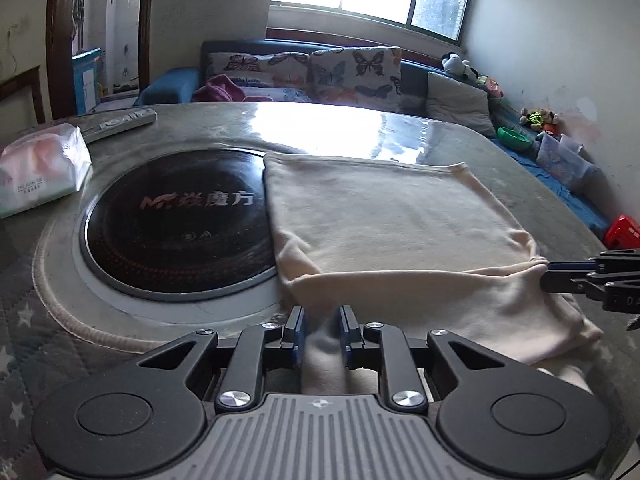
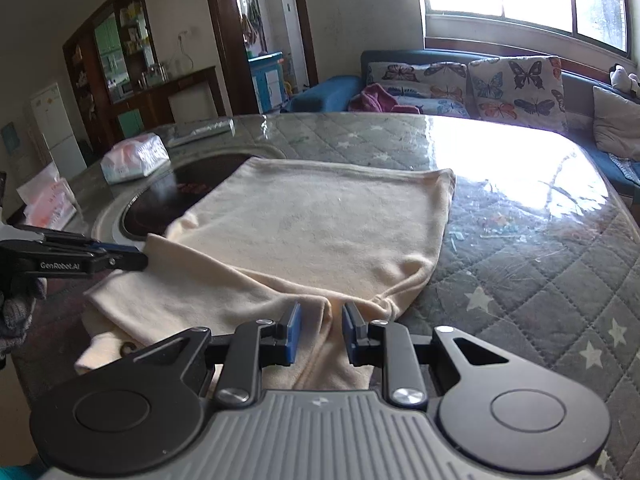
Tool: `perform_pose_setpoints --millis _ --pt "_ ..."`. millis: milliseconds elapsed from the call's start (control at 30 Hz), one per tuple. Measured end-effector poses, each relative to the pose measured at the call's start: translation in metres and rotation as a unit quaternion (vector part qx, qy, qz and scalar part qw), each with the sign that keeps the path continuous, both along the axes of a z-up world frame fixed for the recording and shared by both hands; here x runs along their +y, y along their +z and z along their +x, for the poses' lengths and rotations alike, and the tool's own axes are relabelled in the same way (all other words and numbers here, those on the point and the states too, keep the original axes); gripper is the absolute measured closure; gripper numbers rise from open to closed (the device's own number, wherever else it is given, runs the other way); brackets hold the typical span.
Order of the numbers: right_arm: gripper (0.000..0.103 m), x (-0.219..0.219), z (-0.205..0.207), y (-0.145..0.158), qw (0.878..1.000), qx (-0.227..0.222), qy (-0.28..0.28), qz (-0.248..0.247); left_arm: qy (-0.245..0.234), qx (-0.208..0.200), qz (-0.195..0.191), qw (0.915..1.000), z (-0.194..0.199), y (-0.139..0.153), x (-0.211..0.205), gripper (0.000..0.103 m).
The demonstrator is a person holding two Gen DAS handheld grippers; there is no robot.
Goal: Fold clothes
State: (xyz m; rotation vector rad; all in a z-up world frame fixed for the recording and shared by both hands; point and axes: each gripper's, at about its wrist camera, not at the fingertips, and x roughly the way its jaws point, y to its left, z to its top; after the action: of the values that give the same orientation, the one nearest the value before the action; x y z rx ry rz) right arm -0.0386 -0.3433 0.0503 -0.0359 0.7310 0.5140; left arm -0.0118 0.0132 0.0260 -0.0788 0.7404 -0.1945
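Note:
A cream garment (image 1: 392, 220) lies flat on the table, its near part folded back over itself. My left gripper (image 1: 323, 342) has a raised ridge of the garment's near edge filling the gap between its blue pads. In the right wrist view, that left gripper (image 2: 140, 260) meets the garment's left edge. My right gripper (image 2: 320, 334) is shut on a puckered bunch of the cream garment (image 2: 312, 224) at the near right corner. From the left wrist view, the right gripper (image 1: 546, 276) pinches that corner at the right.
A black round cooktop (image 1: 176, 224) is set into the quilted table (image 2: 540, 264), partly under the garment. A tissue pack (image 1: 38, 172) and a remote (image 1: 124, 120) lie at the far left. A sofa with butterfly cushions (image 2: 500, 84) stands behind the table.

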Motion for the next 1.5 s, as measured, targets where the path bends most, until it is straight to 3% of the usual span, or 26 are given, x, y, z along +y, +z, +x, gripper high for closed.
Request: perform_pose_setpoints --millis 233,500,700,800,933,1100,1267,1500 --pt "0.081 0.002 -0.006 0.012 1.000 -0.028 0.001 -0.001 -0.031 -0.028 -0.026 0.9988 0.000 0.019 -0.012 0.084" --pt "0.081 0.018 -0.004 0.007 0.999 -0.039 0.011 -0.035 -0.036 -0.017 -0.023 0.9989 0.023 0.007 -0.022 0.084" --pt "0.081 0.012 0.008 -0.005 1.000 -0.007 0.008 -0.022 -0.036 -0.021 -0.020 0.9989 0.023 0.003 -0.018 0.083" --pt "0.087 0.011 0.010 -0.007 1.000 -0.008 0.011 -0.017 -0.033 -0.020 -0.019 0.9991 0.024 0.003 -0.018 0.083" --pt "0.095 0.010 0.008 0.002 0.999 -0.040 0.008 -0.023 -0.026 -0.021 -0.020 0.9992 0.024 0.002 -0.017 0.083" --pt "0.095 0.005 0.017 -0.004 0.999 -0.042 -0.009 -0.032 -0.023 -0.026 -0.016 0.9993 0.022 0.000 -0.018 0.082" --pt "0.086 -0.002 0.017 -0.006 0.999 -0.038 -0.007 -0.032 -0.021 -0.027 -0.014 0.9993 0.020 0.005 -0.019 0.083" --pt "0.086 0.002 0.001 0.005 0.997 -0.037 0.060 -0.040 -0.072 -0.043 -0.017 0.9963 0.002 0.017 -0.039 0.083"
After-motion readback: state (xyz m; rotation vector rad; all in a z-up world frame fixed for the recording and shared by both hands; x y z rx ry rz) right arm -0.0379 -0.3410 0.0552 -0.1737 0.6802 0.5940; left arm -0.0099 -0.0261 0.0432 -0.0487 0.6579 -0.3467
